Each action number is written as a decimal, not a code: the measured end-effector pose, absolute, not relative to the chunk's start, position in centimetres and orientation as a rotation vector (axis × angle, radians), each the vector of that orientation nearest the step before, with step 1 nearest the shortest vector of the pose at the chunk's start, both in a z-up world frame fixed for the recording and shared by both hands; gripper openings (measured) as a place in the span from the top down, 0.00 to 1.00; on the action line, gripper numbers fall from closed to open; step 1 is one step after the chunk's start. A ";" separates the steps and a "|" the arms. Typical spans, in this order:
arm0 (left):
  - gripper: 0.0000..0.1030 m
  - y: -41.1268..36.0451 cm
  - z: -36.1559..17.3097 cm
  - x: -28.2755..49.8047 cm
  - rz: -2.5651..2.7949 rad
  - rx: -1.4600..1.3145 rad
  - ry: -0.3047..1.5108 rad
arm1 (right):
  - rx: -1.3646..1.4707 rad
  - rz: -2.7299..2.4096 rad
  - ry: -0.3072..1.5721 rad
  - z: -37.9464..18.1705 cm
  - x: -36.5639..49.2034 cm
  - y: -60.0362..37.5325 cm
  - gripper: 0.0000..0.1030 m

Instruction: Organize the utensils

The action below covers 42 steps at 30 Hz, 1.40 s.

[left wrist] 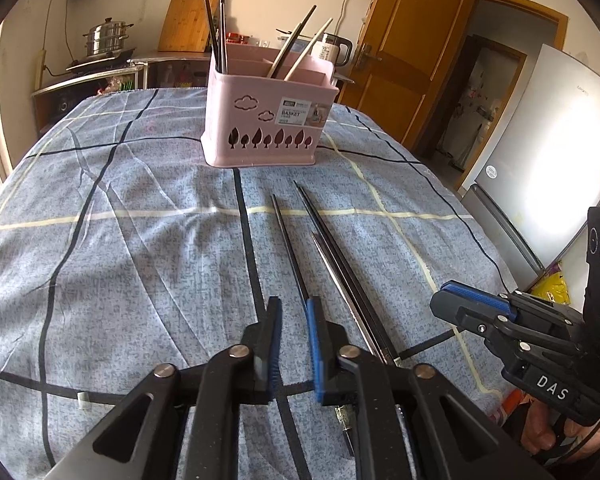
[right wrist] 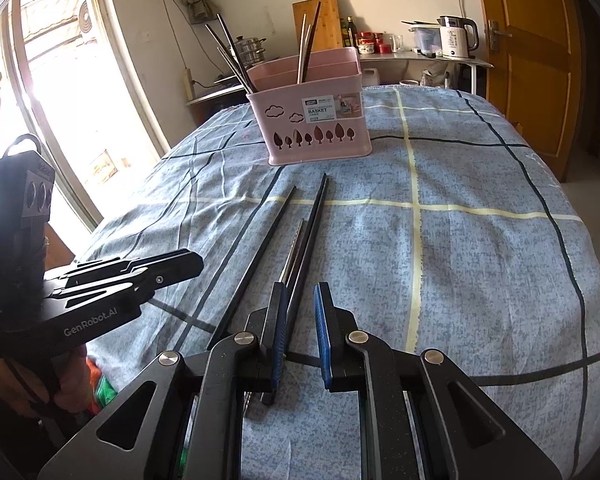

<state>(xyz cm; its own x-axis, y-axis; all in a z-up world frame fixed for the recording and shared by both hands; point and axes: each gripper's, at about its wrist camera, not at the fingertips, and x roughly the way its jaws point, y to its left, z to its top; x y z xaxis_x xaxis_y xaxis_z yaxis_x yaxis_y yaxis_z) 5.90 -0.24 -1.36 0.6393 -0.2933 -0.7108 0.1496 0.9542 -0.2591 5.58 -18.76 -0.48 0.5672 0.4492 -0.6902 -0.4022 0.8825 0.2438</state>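
A pink utensil basket [left wrist: 264, 120] stands at the far middle of the table, with dark and pale chopsticks upright in its compartments; it also shows in the right wrist view [right wrist: 316, 120]. Three loose chopsticks lie on the cloth in front of it: a lone black one [left wrist: 288, 248], a black one [left wrist: 332, 240] and a metal one [left wrist: 340, 284] side by side. They show in the right wrist view as well [right wrist: 296, 236]. My left gripper [left wrist: 294, 308] is open and empty, low over the lone black chopstick's near end. My right gripper [right wrist: 300, 296] is open and empty, just right of the chopsticks.
The table carries a blue-grey checked cloth [left wrist: 140, 240]. A fridge [left wrist: 548, 140] and a wooden door [left wrist: 412, 40] are to the right. A counter with a steel pot [left wrist: 106, 38], a cutting board and a kettle [right wrist: 456, 36] runs behind. A bright window [right wrist: 60, 100] is at the left.
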 end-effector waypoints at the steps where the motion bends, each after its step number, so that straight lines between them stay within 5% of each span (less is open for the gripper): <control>1: 0.82 -0.3 -1.5 6.0 -0.254 -0.185 0.843 | 0.064 0.500 0.830 -0.6 5.6 -18.8 0.86; 27: 0.81 -2.4 -4.4 9.6 -0.224 -0.133 0.914 | 0.067 0.508 0.877 -2.0 7.3 -18.2 0.86; 34: 0.94 -1.7 -4.4 9.5 -0.196 -0.122 0.921 | 0.058 0.522 0.878 -1.9 8.2 -17.2 0.86; 42: 0.94 1.2 -4.3 8.8 -0.121 -0.160 0.920 | 0.037 0.556 0.896 -2.3 9.9 -15.0 0.86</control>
<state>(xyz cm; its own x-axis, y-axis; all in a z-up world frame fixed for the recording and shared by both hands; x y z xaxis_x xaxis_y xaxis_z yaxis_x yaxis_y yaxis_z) 8.81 1.22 -4.34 0.6003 -0.1726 -0.7809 0.0357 0.9813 -0.1894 9.88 -14.96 -2.27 0.4935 0.4738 -0.7294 -0.4433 0.8585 0.2578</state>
